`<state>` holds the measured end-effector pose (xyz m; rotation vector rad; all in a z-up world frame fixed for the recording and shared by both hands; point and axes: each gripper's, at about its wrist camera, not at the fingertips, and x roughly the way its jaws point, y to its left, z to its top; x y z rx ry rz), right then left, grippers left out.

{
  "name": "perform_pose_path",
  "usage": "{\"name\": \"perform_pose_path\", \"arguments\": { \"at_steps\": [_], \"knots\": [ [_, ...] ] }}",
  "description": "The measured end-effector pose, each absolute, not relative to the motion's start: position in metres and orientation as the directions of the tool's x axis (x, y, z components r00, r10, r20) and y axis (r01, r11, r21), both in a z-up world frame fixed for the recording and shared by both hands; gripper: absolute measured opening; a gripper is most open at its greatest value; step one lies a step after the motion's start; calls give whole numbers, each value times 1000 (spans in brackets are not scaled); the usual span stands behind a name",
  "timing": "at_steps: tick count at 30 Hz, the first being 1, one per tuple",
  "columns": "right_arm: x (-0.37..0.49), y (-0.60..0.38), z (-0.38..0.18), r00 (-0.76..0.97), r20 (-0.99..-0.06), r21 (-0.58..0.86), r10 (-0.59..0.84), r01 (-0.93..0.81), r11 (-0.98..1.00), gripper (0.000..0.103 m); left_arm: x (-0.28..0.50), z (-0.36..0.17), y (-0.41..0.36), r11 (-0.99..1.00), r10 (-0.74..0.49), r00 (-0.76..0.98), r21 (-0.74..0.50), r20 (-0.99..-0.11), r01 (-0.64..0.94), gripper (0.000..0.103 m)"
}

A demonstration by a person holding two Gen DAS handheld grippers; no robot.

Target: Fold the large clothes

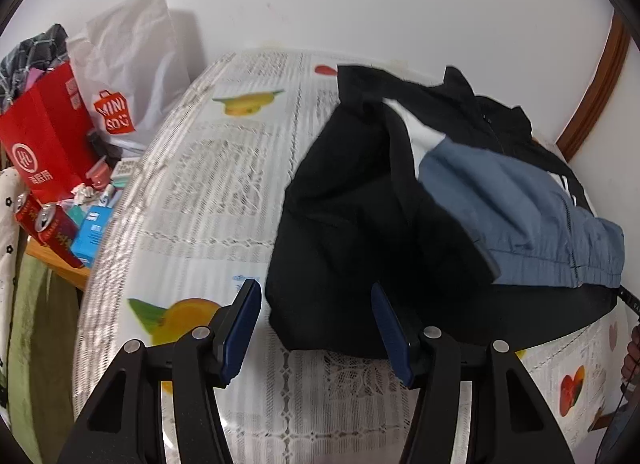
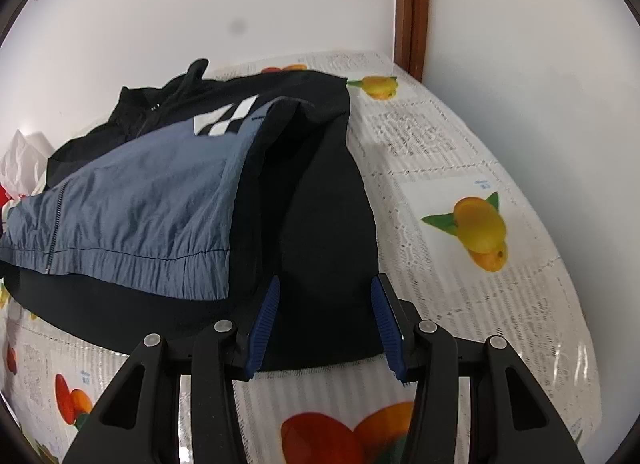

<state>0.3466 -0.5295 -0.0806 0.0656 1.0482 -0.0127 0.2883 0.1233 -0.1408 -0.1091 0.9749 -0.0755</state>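
Note:
A black and blue-grey zip jacket lies on the table, with its sleeves folded in over the body. In the right wrist view the jacket shows its blue front, zip and white chest marks. My left gripper is open, its jaws straddling the near left corner of the black fabric, just above it. My right gripper is open over the black sleeve at the jacket's near right edge. Neither gripper holds cloth.
The table has a fruit-print lace cover under clear plastic. At the left edge stand a red paper bag, a white Miniso bag, red cans and a blue box. Walls close behind and right.

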Motion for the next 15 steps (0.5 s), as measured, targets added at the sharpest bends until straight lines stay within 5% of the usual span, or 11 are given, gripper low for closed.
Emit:
{"name": "perform_pose_path", "arguments": {
  "at_steps": [6,12,15],
  "knots": [
    [353,-524,-92,491,-871,24,2,39,999,46,290,-150,116,992,-111,571,-126,-814,13,48],
    [352,-519,-90,501,-865,2,-10,24,1000,18,282,-151,117,992,-94,572,-122,-815,-11,15],
    [351,-521,-87,498,-867,16,6,17,1000,12,272,-149,115,993,-96,571,-118,-815,0,11]
  ]
}}
